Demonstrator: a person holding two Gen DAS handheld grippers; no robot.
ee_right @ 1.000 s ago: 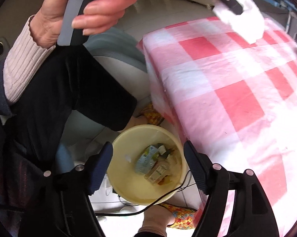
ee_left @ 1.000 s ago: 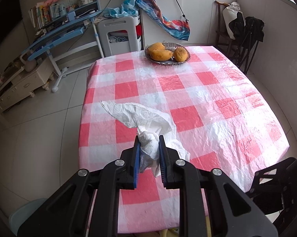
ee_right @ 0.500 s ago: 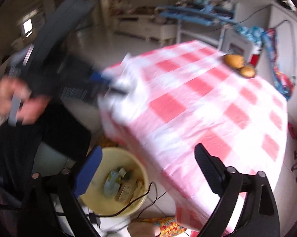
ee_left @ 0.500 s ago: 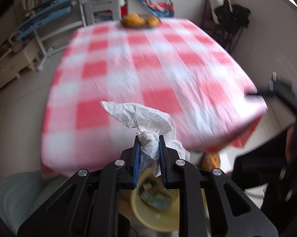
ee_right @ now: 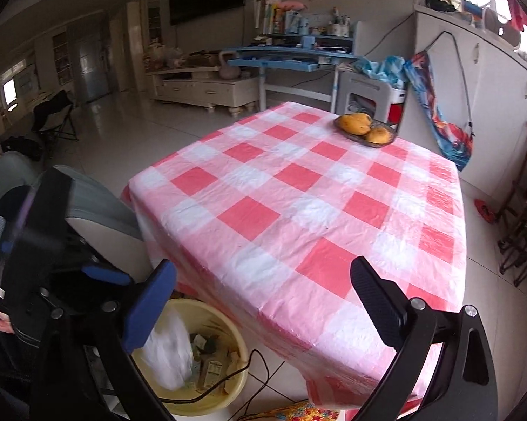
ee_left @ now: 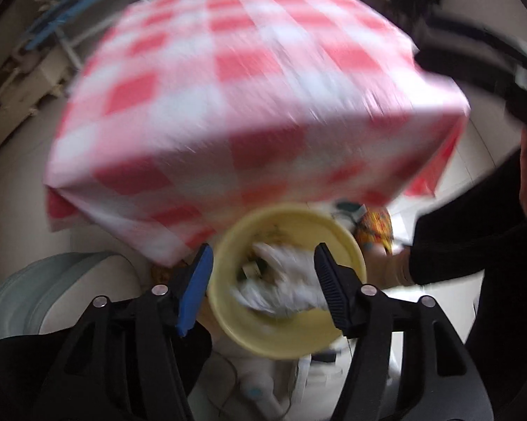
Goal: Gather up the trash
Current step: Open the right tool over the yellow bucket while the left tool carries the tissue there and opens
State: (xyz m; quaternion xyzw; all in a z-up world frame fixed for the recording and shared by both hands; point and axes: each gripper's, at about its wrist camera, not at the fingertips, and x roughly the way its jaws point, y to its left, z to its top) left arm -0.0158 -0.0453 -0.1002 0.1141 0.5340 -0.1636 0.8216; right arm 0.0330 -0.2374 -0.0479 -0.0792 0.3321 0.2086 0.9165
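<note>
A crumpled white tissue point(ee_left: 281, 280) lies blurred inside the yellow bin point(ee_left: 337, 231), among other scraps. My left gripper point(ee_left: 261, 280) hangs open right above the bin, empty. In the right wrist view the same tissue point(ee_right: 170, 349) shows in the bin point(ee_right: 235, 386) on the floor by the table corner. My right gripper point(ee_right: 263, 301) is open and empty above the table's near edge. The left gripper's blue fingertip point(ee_right: 103, 275) shows at the left.
A table with a red-and-white checked cloth point(ee_right: 298, 196) carries a dish of mangoes point(ee_right: 365, 129) at its far side. A grey chair point(ee_right: 98, 210) stands left of the bin. A cable point(ee_right: 249, 368) runs over the bin's rim. Folding chairs point(ee_right: 522, 238) stand at right.
My left gripper swung off the table to above the bin and opened; the tissue dropped into the bin. My right gripper rose and turned toward the table.
</note>
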